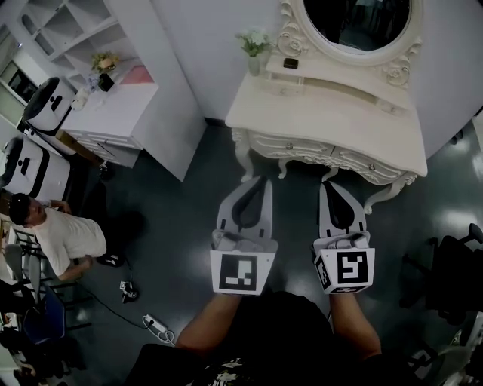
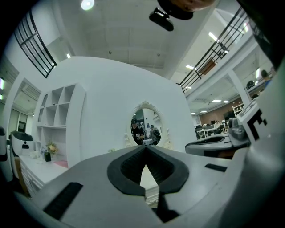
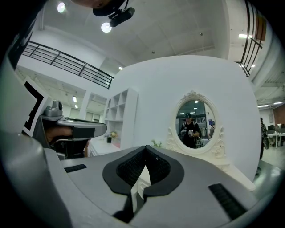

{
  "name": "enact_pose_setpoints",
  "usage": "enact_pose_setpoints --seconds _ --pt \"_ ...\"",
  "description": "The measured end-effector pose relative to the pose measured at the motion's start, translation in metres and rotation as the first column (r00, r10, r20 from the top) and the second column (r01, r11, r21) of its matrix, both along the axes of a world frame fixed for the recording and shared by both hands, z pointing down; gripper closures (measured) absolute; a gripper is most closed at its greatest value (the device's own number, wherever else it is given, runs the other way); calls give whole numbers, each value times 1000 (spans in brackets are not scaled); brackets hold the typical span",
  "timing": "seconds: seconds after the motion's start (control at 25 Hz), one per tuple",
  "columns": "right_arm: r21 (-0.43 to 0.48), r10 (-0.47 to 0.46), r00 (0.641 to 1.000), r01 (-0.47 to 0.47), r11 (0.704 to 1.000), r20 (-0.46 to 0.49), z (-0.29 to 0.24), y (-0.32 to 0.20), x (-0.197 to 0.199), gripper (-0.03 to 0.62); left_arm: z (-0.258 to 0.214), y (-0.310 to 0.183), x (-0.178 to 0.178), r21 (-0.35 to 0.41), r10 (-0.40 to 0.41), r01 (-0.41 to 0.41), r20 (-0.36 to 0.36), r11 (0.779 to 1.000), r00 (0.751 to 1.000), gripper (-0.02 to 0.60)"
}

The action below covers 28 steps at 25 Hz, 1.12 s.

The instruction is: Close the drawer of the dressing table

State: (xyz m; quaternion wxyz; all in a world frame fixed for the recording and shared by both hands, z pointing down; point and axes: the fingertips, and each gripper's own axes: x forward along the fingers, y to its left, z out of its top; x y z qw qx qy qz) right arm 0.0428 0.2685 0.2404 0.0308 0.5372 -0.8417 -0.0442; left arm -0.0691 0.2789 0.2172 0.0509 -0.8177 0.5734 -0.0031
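The cream dressing table point(image 1: 264, 105) stands against the white wall, with an oval mirror point(image 1: 361, 22) above it. Its carved drawer fronts point(image 1: 290, 147) with small knobs face me under the top; I cannot tell whether one stands out. My left gripper point(image 1: 260, 179) and right gripper point(image 1: 330, 185) point level at the table, side by side, a short way in front of it over the dark floor. Both are shut with nothing between their jaws. In the left gripper view the left gripper point(image 2: 145, 149) faces the mirror point(image 2: 145, 127). The right gripper point(image 3: 144, 149) sees the mirror point(image 3: 195, 122) to its right.
A vase of flowers point(image 1: 254, 45) stands at the table's back left corner. A white shelf unit point(image 1: 68, 30) and a white side desk point(image 1: 113, 113) stand at the left. A person point(image 1: 56, 230) sits lower left; a power strip point(image 1: 155, 326) lies on the floor. A dark chair point(image 1: 456, 271) is at the right.
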Motion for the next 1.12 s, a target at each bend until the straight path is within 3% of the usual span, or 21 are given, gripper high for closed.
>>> enact_pose_setpoints --seconds 0.36,0.56,1.12 --pt "24 75 997 -75 997 -11 -1 -51 -26 595 5 -59 -22 1 81 -81 26 997 996 580" --pt "18 123 992 -123 992 -6 3 -71 -38 595 9 -84 -36 -1 112 -112 -2 994 994 580" --pt "-6 157 988 -157 988 6 23 -118 -43 595 28 -135 -40 -34 156 -155 10 987 988 580"
